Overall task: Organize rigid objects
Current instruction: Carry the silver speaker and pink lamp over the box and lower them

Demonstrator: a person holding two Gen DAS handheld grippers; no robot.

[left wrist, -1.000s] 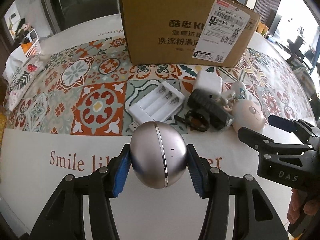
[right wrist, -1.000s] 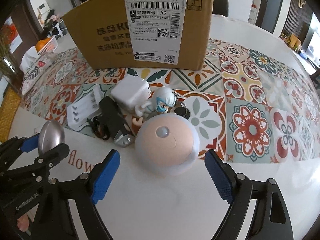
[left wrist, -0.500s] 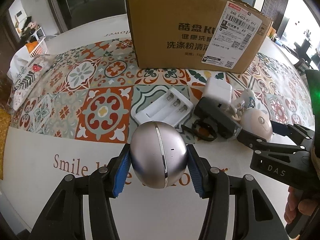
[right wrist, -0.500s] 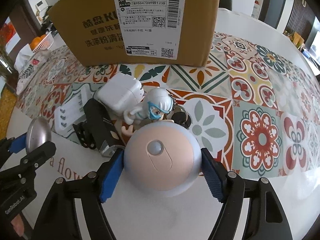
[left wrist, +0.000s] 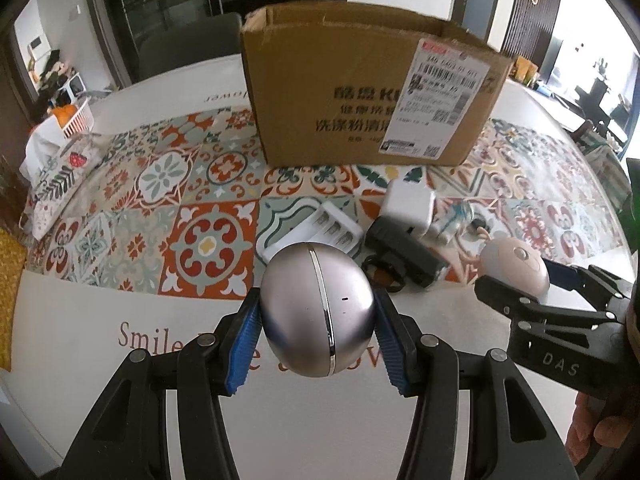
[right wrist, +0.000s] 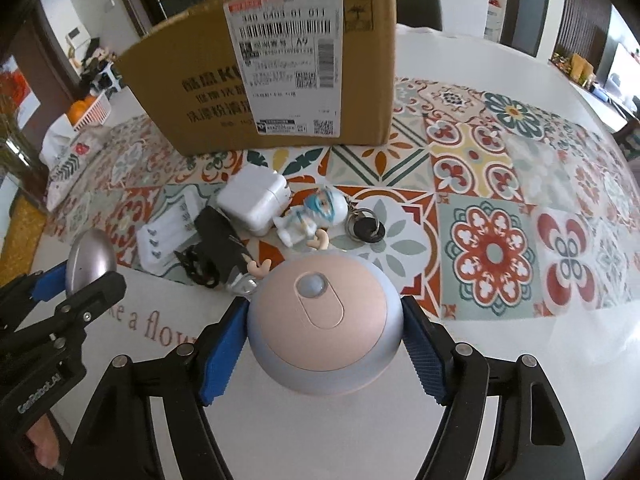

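The silver egg-shaped object (left wrist: pixel 317 310) is pinched between the left tongs (left wrist: pixel 317 330), while the right tongs (right wrist: pixel 325 334), spread a second earlier, are now pressed onto the pink round mouse (right wrist: pixel 324 318); both await transfer to the cardboard box (right wrist: pixel 272 80) beyond.

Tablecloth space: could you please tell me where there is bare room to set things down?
Free: the tiles left of the battery charger, and the tiles right of the keys. Crowded: the strip before the cardboard box, where charger, white adapter, black device and figurine cluster.
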